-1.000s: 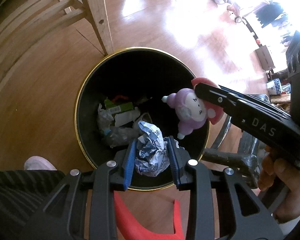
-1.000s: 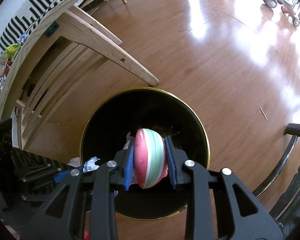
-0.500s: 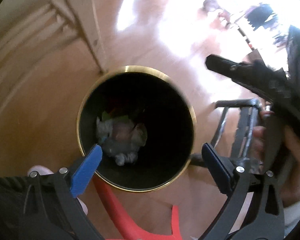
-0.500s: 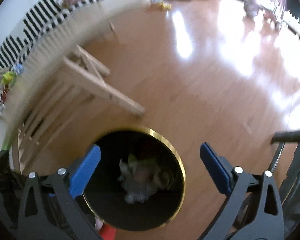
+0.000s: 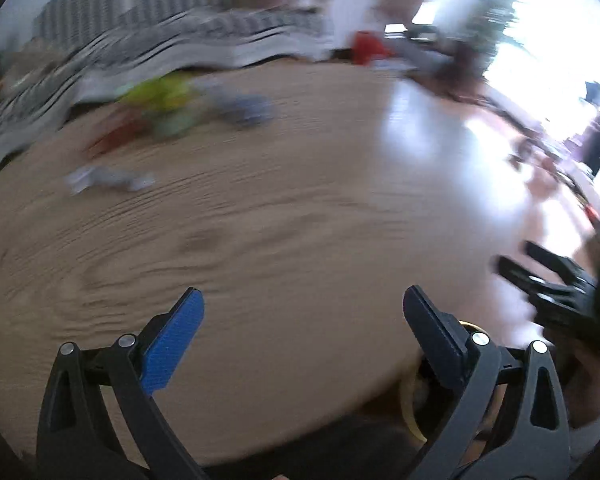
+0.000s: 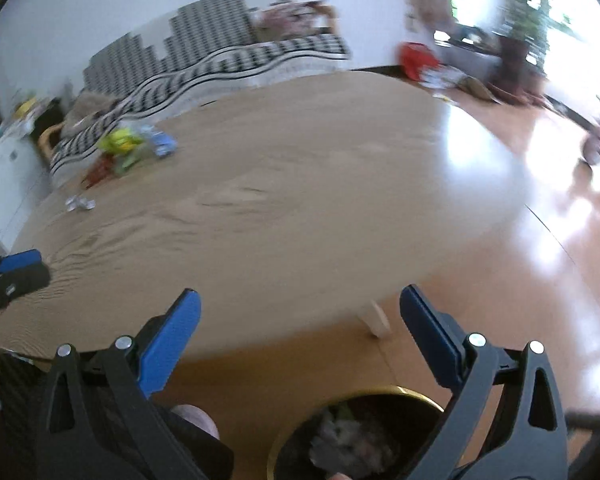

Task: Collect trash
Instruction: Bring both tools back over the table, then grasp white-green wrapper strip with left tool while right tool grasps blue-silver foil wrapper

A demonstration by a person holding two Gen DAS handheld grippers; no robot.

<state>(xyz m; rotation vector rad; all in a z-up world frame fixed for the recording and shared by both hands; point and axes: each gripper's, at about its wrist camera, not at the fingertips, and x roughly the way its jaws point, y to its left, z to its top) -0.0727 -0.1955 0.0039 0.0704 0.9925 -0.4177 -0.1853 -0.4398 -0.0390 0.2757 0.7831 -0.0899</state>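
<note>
My left gripper is open and empty above the wooden table. My right gripper is open and empty near the table's front edge, above the black bin with a gold rim, which holds crumpled trash. On the far left of the table lie a small crumpled white wrapper, also in the right wrist view, and a blurred heap of yellow-green, red and blue items, also in the right wrist view. The views are motion-blurred.
A black-and-white striped sofa stands behind the table. Shiny wooden floor lies to the right, with red items by the far wall. The right gripper's body shows at the right of the left wrist view.
Both grippers opened over the bin and dropped the crumpled wrapper and the toy into it. Both then swung up from the bin to face the table.
</note>
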